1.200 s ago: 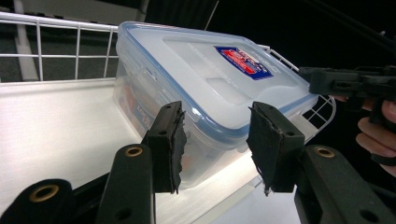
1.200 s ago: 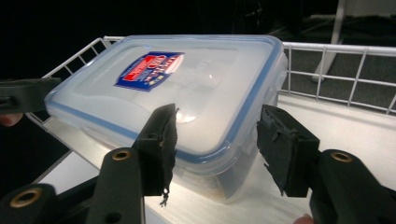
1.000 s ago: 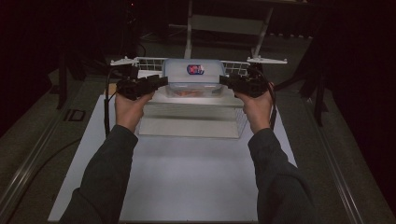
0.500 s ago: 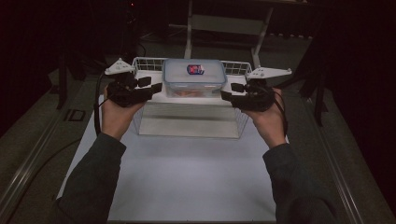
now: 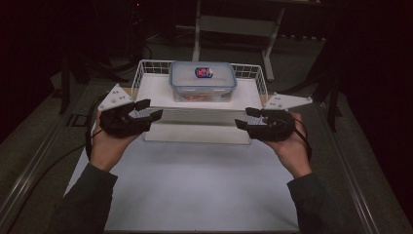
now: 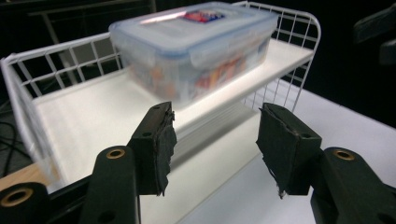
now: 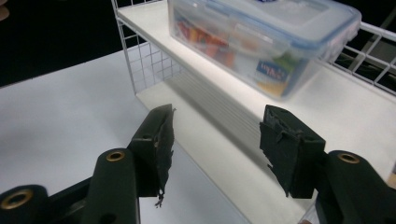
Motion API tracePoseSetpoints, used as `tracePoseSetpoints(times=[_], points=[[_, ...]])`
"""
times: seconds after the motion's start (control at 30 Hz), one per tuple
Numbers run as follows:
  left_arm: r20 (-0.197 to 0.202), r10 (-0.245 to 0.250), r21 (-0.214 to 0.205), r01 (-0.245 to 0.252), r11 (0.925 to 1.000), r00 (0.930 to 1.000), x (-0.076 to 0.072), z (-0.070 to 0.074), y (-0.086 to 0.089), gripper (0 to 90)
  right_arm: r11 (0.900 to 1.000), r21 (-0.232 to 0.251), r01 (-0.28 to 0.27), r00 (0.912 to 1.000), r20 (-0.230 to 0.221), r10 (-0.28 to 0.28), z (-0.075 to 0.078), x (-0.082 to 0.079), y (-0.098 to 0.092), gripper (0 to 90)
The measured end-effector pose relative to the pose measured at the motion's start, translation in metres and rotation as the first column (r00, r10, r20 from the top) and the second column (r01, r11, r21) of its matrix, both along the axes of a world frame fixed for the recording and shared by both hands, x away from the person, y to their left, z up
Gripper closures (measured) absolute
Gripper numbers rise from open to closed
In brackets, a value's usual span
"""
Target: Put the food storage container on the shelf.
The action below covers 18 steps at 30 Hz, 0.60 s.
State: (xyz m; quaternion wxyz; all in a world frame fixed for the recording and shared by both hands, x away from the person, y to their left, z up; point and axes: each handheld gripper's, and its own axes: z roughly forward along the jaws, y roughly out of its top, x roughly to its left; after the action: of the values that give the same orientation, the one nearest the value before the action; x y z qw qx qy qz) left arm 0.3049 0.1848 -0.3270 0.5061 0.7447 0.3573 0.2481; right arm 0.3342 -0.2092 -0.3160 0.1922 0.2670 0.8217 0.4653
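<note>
A white desk (image 5: pixel 195 185) bears a white wire shelf (image 5: pixel 156 90) with a clear lidded food box (image 5: pixel 202 80) on top, while left tongs (image 5: pixel 145 111) and right tongs (image 5: pixel 247 118), both just opening, hang empty near its front corners.

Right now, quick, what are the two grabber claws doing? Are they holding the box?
Left gripper: open, holding nothing, jaws have just been opening.
Right gripper: open, holding nothing, jaws have just been opening.
The box sits on the shelf.
</note>
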Motion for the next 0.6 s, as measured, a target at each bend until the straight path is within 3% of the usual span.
tracePoseSetpoints(times=[0.07, 0.2, 0.23, 0.3, 0.33, 0.37, 0.47, 0.5, 0.6], points=[[0.011, 0.01, 0.003, -0.01, 0.9999, 0.9999, -0.013, -0.012, 0.006, 45.2, 0.9999, 0.008, 0.007, 1.0, 0.006, -0.007, -0.006, -0.006, -0.006, 43.3], [0.01, 0.018, 0.01, -0.018, 0.9998, 0.9998, -0.024, -0.023, 0.012, 44.5, 0.9995, 0.024, 0.019, 0.9996, 0.019, -0.02, -0.014, -0.017, -0.015, 43.0], [0.012, 0.029, 0.01, -0.029, 0.9995, 0.9995, -0.033, -0.031, 0.017, 44.1, 0.9989, 0.036, 0.031, 0.9992, 0.026, -0.032, -0.02, -0.024, -0.022, 42.9], [0.012, 0.029, 0.01, -0.029, 0.9995, 0.9995, -0.033, -0.031, 0.017, 44.1, 0.9985, 0.039, 0.038, 0.9986, 0.036, -0.039, -0.023, -0.028, -0.025, 42.6], [0.017, 0.041, 0.003, -0.041, 0.9992, 0.999, -0.044, -0.043, 0.024, 43.7, 0.9973, 0.055, 0.049, 0.9978, 0.043, -0.051, -0.028, -0.035, -0.032, 42.4], [0.017, 0.041, 0.003, -0.041, 0.9992, 0.999, -0.044, -0.043, 0.024, 43.6, 0.9962, 0.068, 0.054, 0.9972, 0.047, -0.058, -0.031, -0.039, -0.036, 42.1], [0.019, 0.065, -0.022, -0.064, 0.9977, 0.9977, -0.056, -0.056, 0.033, 43.4, 0.992, 0.102, 0.074, 0.9957, 0.048, -0.079, -0.037, -0.046, -0.044, 41.6], [0.022, 0.091, -0.045, -0.09, 0.9949, 0.9956, -0.066, -0.066, 0.041, 43.1, 0.9888, 0.114, 0.097, 0.9931, 0.056, -0.103, -0.046, -0.054, -0.053, 41.2], [0.025, 0.105, -0.066, -0.103, 0.9925, 0.9942, -0.073, -0.075, 0.047, 42.3, 0.9868, 0.106, 0.122, 0.9889, 0.072, -0.13, -0.055, -0.062, -0.058, 40.8]])
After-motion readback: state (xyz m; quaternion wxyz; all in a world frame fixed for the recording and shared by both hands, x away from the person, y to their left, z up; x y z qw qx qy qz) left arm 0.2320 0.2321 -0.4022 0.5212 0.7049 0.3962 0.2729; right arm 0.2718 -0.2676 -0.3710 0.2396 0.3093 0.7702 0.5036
